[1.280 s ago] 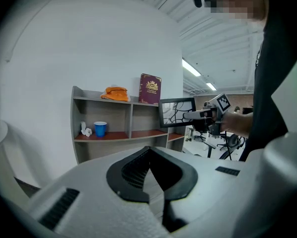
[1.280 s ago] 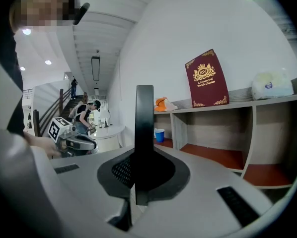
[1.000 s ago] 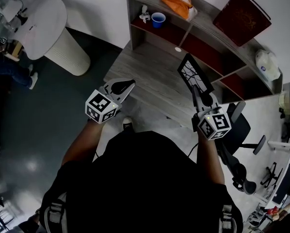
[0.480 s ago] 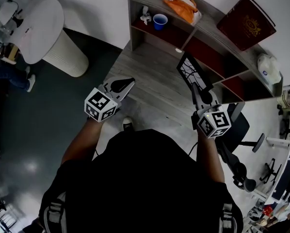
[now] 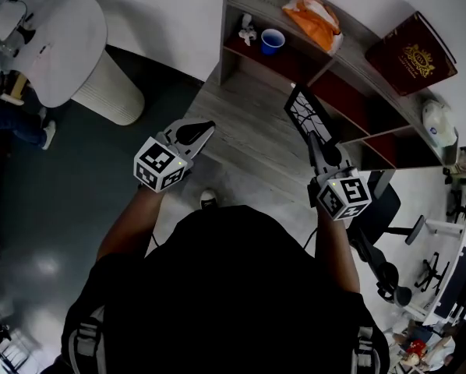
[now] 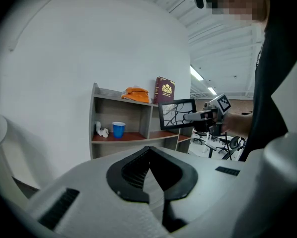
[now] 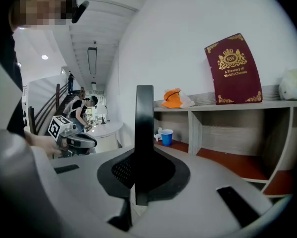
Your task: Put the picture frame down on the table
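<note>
At the far left of the head view a bystander (image 5: 5, 104) is cut off by the picture's edge, next to a round white pedestal (image 5: 69, 41) with a ribbed base. The left gripper (image 5: 202, 129) hangs over the near left part of the grey wooden table (image 5: 248, 142). In its own view its jaws are pressed together with nothing between them (image 6: 149, 155), and its pale body hides most of the tabletop.

Behind the table stands a curved shelf unit (image 5: 350, 53). In its left compartment a blue cup (image 5: 273, 40) stands beside a small white thing too small to name. On its top lie an orange bag (image 5: 315, 14) and, further right, a maroon book (image 5: 411, 51) with a gold crest.

The picture frame (image 5: 307, 118) is up in the air over the table's right part, tilted and clear of the surface. The right gripper (image 5: 319, 148) pinches its lower edge. Its dark branching picture shows from the head and from the left gripper view (image 6: 177, 112). The right gripper view (image 7: 143, 170) meets the frame edge-on, as a dark upright bar (image 7: 144, 128) rising from the clamped jaws.

A white rounded thing (image 5: 439, 123), perhaps a cap, lies at the shelf's right end. An office chair (image 5: 385, 209) is partly hidden behind the right arm.
</note>
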